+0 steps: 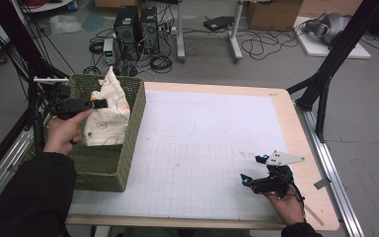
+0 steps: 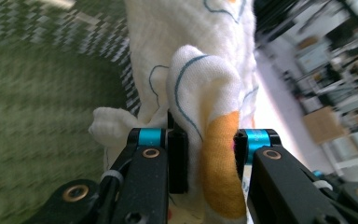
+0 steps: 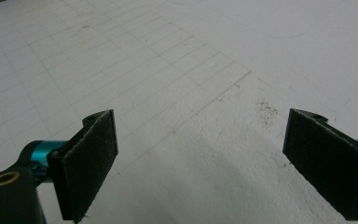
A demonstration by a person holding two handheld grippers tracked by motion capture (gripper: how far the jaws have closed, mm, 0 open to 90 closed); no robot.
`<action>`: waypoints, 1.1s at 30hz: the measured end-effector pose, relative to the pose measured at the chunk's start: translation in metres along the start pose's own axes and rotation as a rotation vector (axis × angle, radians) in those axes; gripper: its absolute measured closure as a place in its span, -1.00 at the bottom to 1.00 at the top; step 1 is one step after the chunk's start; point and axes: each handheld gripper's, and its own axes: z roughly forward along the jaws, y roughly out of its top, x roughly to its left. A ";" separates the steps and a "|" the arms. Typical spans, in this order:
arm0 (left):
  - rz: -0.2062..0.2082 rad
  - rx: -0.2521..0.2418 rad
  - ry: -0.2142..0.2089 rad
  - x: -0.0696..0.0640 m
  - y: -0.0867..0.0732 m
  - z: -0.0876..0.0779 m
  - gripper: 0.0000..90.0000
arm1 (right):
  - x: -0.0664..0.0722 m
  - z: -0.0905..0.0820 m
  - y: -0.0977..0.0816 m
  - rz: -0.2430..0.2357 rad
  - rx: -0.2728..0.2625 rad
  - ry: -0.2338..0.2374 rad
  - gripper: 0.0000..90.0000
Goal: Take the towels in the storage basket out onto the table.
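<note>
A white cloth (image 1: 107, 116) with orange patches and thin blue lines rises out of the green woven basket (image 1: 128, 143) at the table's left. My left gripper (image 1: 100, 103) is shut on a fold of it, above the basket. In the left gripper view the cloth (image 2: 205, 93) bulges between the two black jaws of that gripper (image 2: 207, 149), its orange patch squeezed at the pads. My right gripper (image 1: 253, 169) rests low at the table's front right, held by a hand. Seen in the right gripper view, its jaws (image 3: 200, 163) stand wide apart over bare gridded mat.
The white gridded mat (image 1: 207, 148) covers most of the table. Black frame posts (image 1: 335, 54) stand at the right and left edges. Computers and cables (image 1: 138, 29) lie on the floor beyond the far edge.
</note>
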 end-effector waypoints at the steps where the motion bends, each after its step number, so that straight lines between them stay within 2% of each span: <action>1: 0.005 -0.009 -0.018 -0.003 0.000 0.001 0.70 | 0.000 0.000 0.000 -0.003 -0.004 -0.002 -0.79; 3: -0.002 -0.027 -0.058 -0.009 0.001 0.003 0.70 | 0.000 0.000 0.000 0.000 -0.003 0.001 -0.79; 5: 0.006 -0.029 -0.066 -0.012 0.001 0.005 0.70 | 0.000 0.000 0.000 0.001 -0.001 0.002 -0.79; 6: 0.020 -0.027 -0.084 -0.021 0.002 0.010 0.70 | 0.000 0.001 0.000 -0.002 -0.003 0.003 -0.79; 7: 0.020 -0.027 -0.084 -0.021 0.002 0.010 0.70 | 0.000 0.001 0.000 -0.002 -0.003 0.003 -0.79; 8: 0.045 -0.021 -0.108 -0.032 0.002 0.017 0.70 | 0.001 0.001 0.001 0.003 -0.001 0.005 -0.79; 9: 0.045 -0.021 -0.108 -0.032 0.002 0.017 0.70 | 0.001 0.001 0.001 0.003 -0.001 0.005 -0.79; 10: 0.069 -0.013 -0.127 -0.043 0.001 0.024 0.70 | 0.001 0.002 0.001 -0.001 0.000 0.006 -0.79; 11: 0.069 -0.013 -0.127 -0.043 0.001 0.024 0.70 | 0.001 0.002 0.001 -0.004 -0.002 0.006 -0.79; 12: 0.091 0.000 -0.136 -0.053 0.000 0.033 0.70 | 0.001 0.002 0.002 -0.003 -0.002 0.008 -0.79; 13: 0.091 0.000 -0.136 -0.053 0.000 0.033 0.70 | 0.001 0.002 0.002 -0.003 -0.002 0.008 -0.79; 14: 0.101 0.019 -0.154 -0.062 -0.001 0.042 0.70 | 0.001 0.002 0.002 -0.006 -0.004 0.006 -0.79; 15: 0.101 0.019 -0.154 -0.062 -0.001 0.042 0.70 | 0.001 0.002 0.002 -0.002 -0.005 0.009 -0.79; 16: 0.100 0.021 -0.169 -0.070 -0.004 0.052 0.70 | 0.001 0.003 0.002 0.002 -0.002 0.015 -0.79; 17: 0.100 0.021 -0.169 -0.070 -0.004 0.052 0.70 | 0.001 0.003 0.002 0.004 -0.005 0.017 -0.79; 18: 0.111 0.031 -0.154 -0.077 -0.008 0.062 0.70 | 0.002 0.003 0.002 0.005 -0.006 0.019 -0.79; 19: 0.111 0.031 -0.154 -0.077 -0.008 0.062 0.70 | 0.002 0.003 0.002 0.005 -0.006 0.019 -0.79; 22: 0.136 0.058 -0.151 -0.090 -0.016 0.080 0.70 | 0.002 0.003 0.003 -0.003 -0.012 0.024 -0.79; 23: 0.136 0.058 -0.151 -0.090 -0.016 0.080 0.70 | 0.002 0.003 0.003 -0.003 -0.013 0.024 -0.79; 24: 0.157 0.076 -0.150 -0.099 -0.020 0.089 0.70 | 0.002 0.003 0.003 0.002 -0.013 0.024 -0.79; 25: 0.157 0.076 -0.150 -0.099 -0.020 0.089 0.69 | 0.002 0.003 0.003 0.003 -0.013 0.024 -0.79; 26: 0.170 0.086 -0.147 -0.107 -0.025 0.099 0.69 | 0.002 0.003 0.003 0.003 -0.020 0.026 -0.79; 27: 0.170 0.086 -0.147 -0.107 -0.025 0.099 0.69 | 0.002 0.003 0.003 0.003 -0.020 0.026 -0.79; 28: 0.188 0.094 -0.141 -0.116 -0.032 0.108 0.68 | 0.001 0.003 0.003 0.004 -0.023 0.024 -0.79; 29: 0.188 0.094 -0.141 -0.116 -0.032 0.108 0.68 | 0.002 0.002 0.004 0.006 -0.023 0.024 -0.79; 31: 0.201 0.101 -0.137 -0.127 -0.042 0.122 0.68 | 0.002 0.002 0.004 0.002 -0.025 0.026 -0.79; 32: 0.221 0.112 -0.130 -0.133 -0.046 0.128 0.68 | 0.002 0.002 0.004 0.002 -0.026 0.026 -0.79; 33: 0.221 0.112 -0.130 -0.133 -0.046 0.128 0.68 | 0.002 0.002 0.005 0.005 -0.027 0.027 -0.79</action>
